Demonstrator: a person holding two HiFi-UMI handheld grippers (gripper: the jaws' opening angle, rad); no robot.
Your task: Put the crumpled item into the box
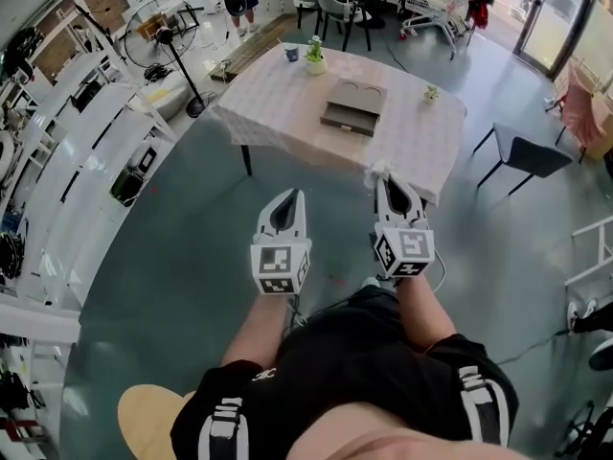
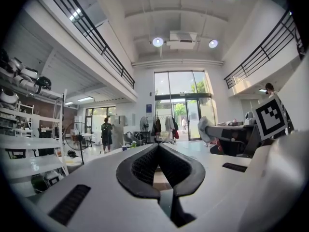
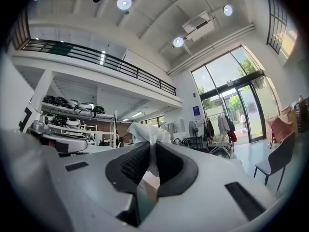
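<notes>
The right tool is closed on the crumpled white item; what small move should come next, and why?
Probably carry the right tool forward, jaws shut, toward the box on the table. Its jaws pinch the crumpled white item, while the box lies well ahead, not yet under the tool.

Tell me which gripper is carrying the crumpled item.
The right gripper: its jaws pinch the white crumpled item, which sticks out past the tips. The left gripper has its jaws shut on nothing.
</notes>
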